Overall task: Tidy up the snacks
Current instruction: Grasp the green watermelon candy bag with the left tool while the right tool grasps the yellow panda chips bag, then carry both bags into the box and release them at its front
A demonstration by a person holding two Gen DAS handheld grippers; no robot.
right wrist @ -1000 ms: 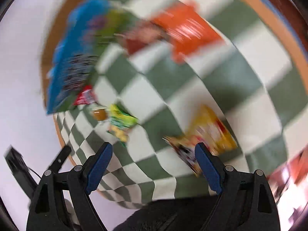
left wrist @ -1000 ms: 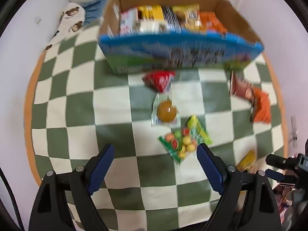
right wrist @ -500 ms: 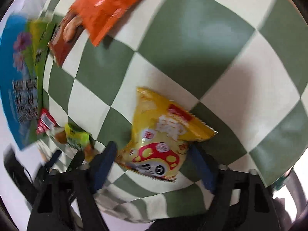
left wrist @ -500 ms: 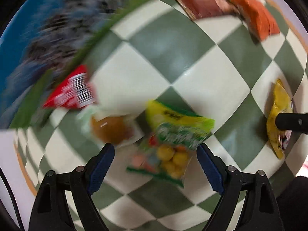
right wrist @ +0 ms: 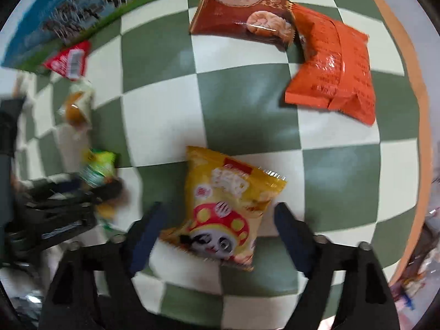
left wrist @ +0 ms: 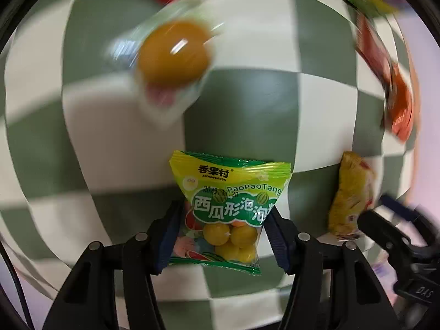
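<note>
Two wrist cameras look almost straight down on a green-and-cream checkered mat (right wrist: 242,88) strewn with snack packets. In the left wrist view, the left hand-held gripper (left wrist: 221,233) straddles a green and yellow bubble-gum packet (left wrist: 228,209); its jaws have just been closing, and the blue pads now press the packet's two side edges, so it grasps the packet. The packet's long axis runs from six o'clock to twelve o'clock, along the fingers, with its printed top at twelve. A blurred round orange jelly in clear wrap (left wrist: 173,55) lies at eleven o'clock, well apart. In the right wrist view, the right hand-held gripper (right wrist: 217,228) stands over a yellow packet with a cartoon panda (right wrist: 228,206); its jaws have just been opening, and both pads sit clear of the packet's sides, so it is released with the packet between them. This packet tilts slightly, its top corner toward eleven o'clock. A brown biscuit packet (right wrist: 242,19) and an orange packet (right wrist: 335,74) lie at twelve and one o'clock, touching each other. The blue and green cardboard box (right wrist: 77,13) that would likely receive the snacks lies at ten to eleven o'clock, nearer the left hand. Judging from this, each hand has its own packet directly beneath it.
</note>
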